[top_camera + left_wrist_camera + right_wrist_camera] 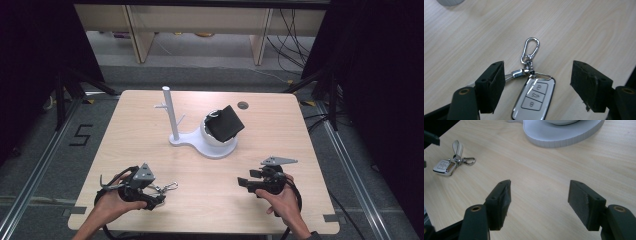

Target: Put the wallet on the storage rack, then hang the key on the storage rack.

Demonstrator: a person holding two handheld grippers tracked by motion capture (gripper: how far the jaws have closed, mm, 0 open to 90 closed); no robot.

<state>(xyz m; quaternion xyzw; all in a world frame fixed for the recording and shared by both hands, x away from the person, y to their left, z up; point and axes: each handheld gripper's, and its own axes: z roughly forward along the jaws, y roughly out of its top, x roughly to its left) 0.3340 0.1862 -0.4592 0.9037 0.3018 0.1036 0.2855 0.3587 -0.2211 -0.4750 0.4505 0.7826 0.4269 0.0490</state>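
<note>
A silver car key fob [534,100] with three buttons lies flat on the wooden table [210,175], with a metal carabiner clip [530,50] fastened to its ring. My left gripper [537,85] stands open over it; the fob's top end lies between the jaws, and the pads do not press on it. In the high view the key fob [167,187] lies just right of the left gripper [156,196], near the front left of the table. My right gripper [246,183] is open at the front right with bare table between its jaws. From the right gripper [539,200] the key fob [444,167] lies far to the left.
A white stand [172,115] with an upright post and side pegs rises at mid-table. Its flat base [564,132] carries a white bowl [216,137] with a black square object [226,122] leaning in it. A small round hole cover [243,105] sits near the far edge.
</note>
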